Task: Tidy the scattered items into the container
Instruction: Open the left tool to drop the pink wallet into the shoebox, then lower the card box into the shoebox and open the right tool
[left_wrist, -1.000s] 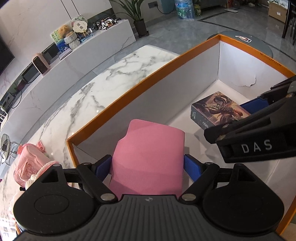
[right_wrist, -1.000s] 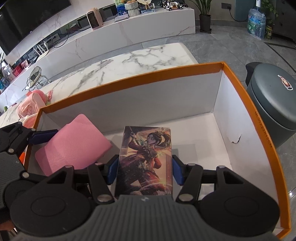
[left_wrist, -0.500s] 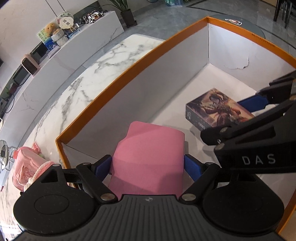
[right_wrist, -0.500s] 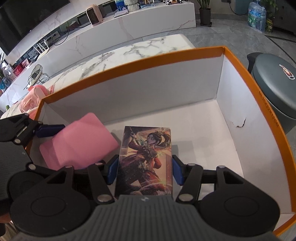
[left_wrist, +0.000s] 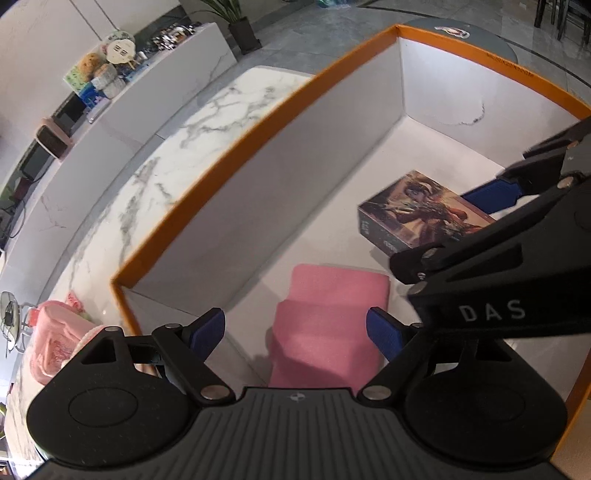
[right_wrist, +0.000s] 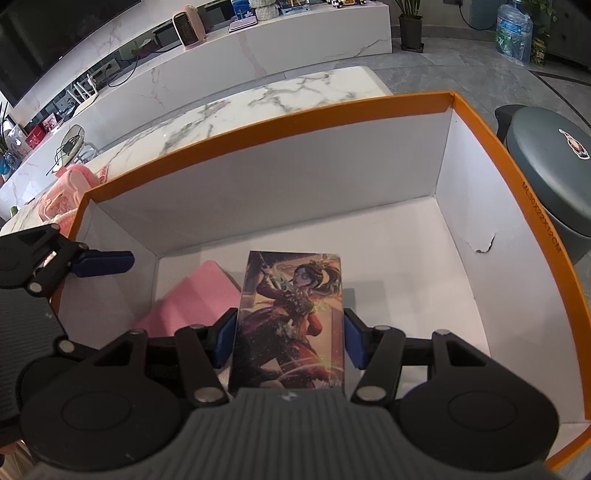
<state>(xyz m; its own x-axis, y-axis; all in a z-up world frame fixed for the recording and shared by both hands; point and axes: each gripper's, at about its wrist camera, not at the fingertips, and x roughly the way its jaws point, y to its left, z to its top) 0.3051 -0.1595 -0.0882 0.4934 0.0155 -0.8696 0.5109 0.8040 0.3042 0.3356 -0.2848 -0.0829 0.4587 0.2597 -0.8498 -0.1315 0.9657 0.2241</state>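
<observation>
Looking along the left gripper (left_wrist: 295, 326), its blue pads stand wide apart with clear gaps on both sides of the pink folded cloth (left_wrist: 328, 321). The cloth lies on the white floor of the orange-rimmed cardboard box (left_wrist: 236, 166), in the near left corner, and nothing presses on it. To the right, the illustrated card box (left_wrist: 417, 214) sits between the blue pads of the other tool. Outside the container, on the marble tabletop (left_wrist: 207, 122) to the far left, a pink plush item (left_wrist: 55, 343) waits beside the box wall.

Along the right gripper (right_wrist: 290, 339), the pads sit tight against the long sides of the illustrated card box (right_wrist: 291, 317), so it is clamped at a middling width. The card box reaches out over the container floor, near the middle, with the pink folded cloth (right_wrist: 192, 299) just beside its left edge. I cannot tell whether its underside rests on the floor or hangs just above it. The orange-rimmed cardboard box (right_wrist: 480, 236) has a small tear in its right wall.

My reading: this is the placing step for both items. The left tool looks done and should lift clear; the right one needs its pads spread to leave the card box, then rise straight up without dragging it. After that, the plush item on the table seems the next thing to fetch.
</observation>
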